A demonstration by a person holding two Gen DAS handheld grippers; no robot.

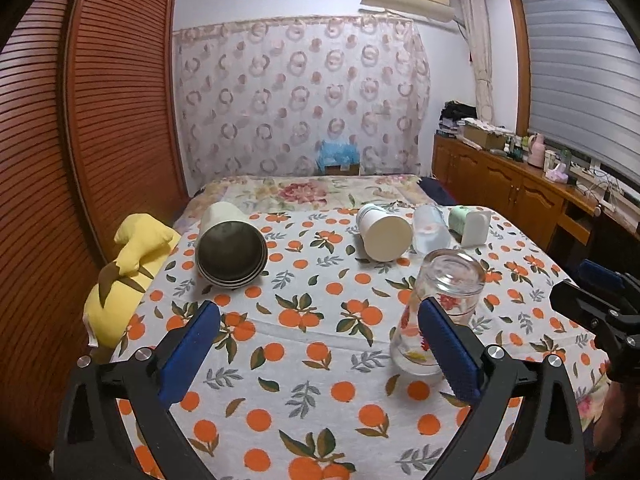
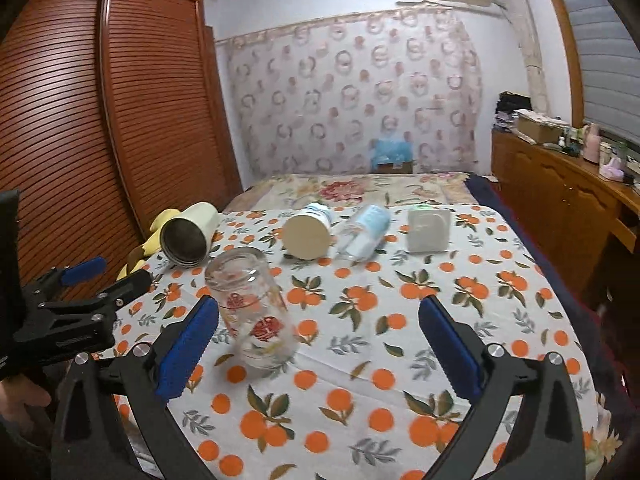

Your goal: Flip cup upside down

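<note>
A clear glass cup with red flower prints (image 1: 436,312) stands on the orange-patterned tablecloth (image 1: 304,344), its open mouth toward me. In the left wrist view it is just beyond my left gripper's right fingertip. My left gripper (image 1: 320,336) is open and empty. In the right wrist view the same glass (image 2: 256,312) stands just inside my right gripper's left finger (image 2: 188,348). My right gripper (image 2: 320,336) is open and empty. Each gripper shows at the edge of the other's view.
A cream cup with a dark inside (image 1: 230,248) lies on its side at the back left. A white cup (image 1: 384,236), a clear plastic cup (image 1: 430,228) and a green-white item (image 1: 470,222) lie along the back. A yellow plush (image 1: 124,276) hangs at the left edge.
</note>
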